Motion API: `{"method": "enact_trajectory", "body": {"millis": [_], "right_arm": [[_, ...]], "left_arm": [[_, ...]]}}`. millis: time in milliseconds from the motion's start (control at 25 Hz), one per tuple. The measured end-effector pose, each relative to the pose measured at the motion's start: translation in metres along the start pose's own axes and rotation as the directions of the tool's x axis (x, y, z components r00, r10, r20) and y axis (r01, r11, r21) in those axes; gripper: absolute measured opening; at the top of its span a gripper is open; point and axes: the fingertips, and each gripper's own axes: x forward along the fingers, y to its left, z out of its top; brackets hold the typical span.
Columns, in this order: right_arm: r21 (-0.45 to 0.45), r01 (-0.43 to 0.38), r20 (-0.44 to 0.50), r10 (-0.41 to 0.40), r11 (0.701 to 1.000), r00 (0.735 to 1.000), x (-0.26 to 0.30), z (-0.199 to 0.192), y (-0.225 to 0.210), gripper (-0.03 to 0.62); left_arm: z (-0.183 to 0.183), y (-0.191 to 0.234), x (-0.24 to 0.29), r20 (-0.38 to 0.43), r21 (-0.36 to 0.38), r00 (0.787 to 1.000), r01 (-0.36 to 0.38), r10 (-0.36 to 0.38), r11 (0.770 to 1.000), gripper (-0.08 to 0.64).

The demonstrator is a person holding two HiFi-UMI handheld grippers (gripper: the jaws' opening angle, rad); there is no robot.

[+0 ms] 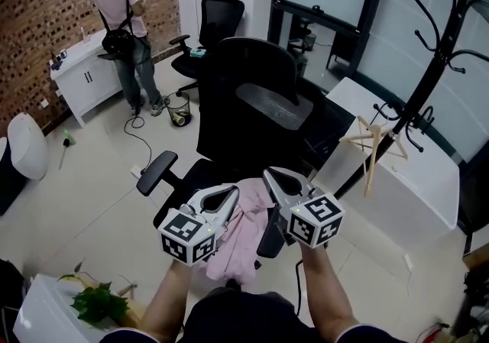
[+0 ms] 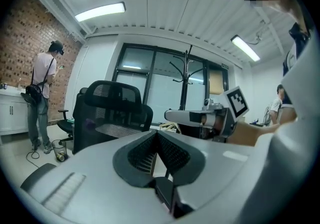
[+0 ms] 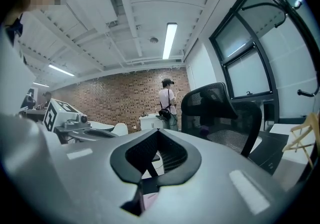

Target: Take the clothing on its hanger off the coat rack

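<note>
A pink garment (image 1: 248,231) lies crumpled on the seat of a black office chair (image 1: 252,97) right below me. Both grippers hover over it, side by side. My left gripper (image 1: 232,192) is shut with nothing between its jaws, and in its own view the pads (image 2: 156,133) meet at the tip. My right gripper (image 1: 270,174) is also shut and empty; a sliver of pink cloth (image 3: 149,199) shows under it. The black coat rack (image 1: 429,85) stands at the right. A bare wooden hanger (image 1: 373,144) is at its lower hooks, over the white table.
A white table (image 1: 412,181) sits by the rack's foot. A person (image 1: 122,21) stands at a white cabinet (image 1: 84,78) by the brick wall. A second office chair (image 1: 214,21) and a small bin (image 1: 179,108) are behind. A potted plant (image 1: 95,303) is at lower left.
</note>
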Motion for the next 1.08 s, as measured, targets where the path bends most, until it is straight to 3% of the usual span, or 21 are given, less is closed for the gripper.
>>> {"method": "enact_trajectory", "body": {"millis": [1080], "right_arm": [[-0.018, -0.001, 0.020, 0.001, 1.000, 1.000, -0.017, 0.010, 0.005, 0.001]], "left_arm": [[-0.015, -0.019, -0.001, -0.035, -0.036, 0.999, 0.013, -0.015, 0.999, 0.011]]}}
